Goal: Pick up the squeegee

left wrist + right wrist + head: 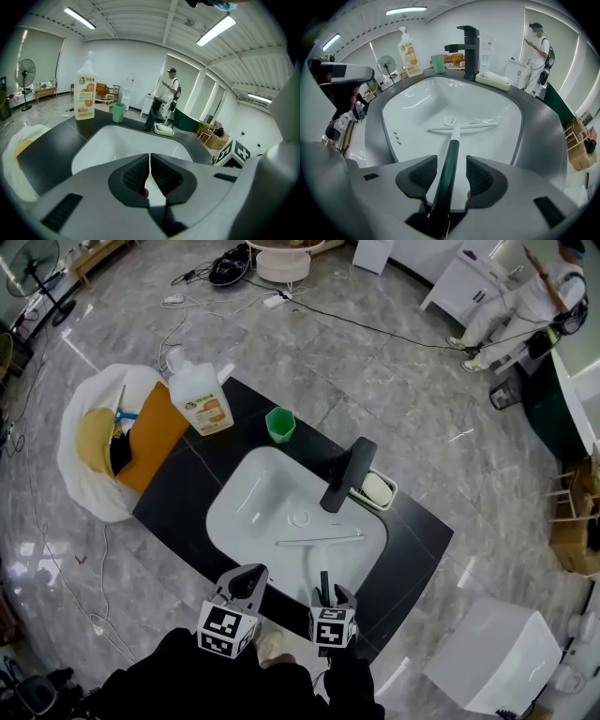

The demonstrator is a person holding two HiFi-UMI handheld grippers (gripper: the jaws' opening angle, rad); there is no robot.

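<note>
right claw [449,176] spread astride the squeegee [453,137] handle at the sink's [508,119] near edge, so centre it, squeeze squarely; left claw [150,174] clenched empty.

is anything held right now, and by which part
Nothing held: the right hand-held gripper stands open around the squeegee handle; the left hand-held gripper is shut, empty.

White sink [253,498] in black counter [187,486]; squeegee [319,540] with dark green handle and white blade; green cup [280,425]; black tap [347,474]; white bottle [199,399], orange label.
</note>
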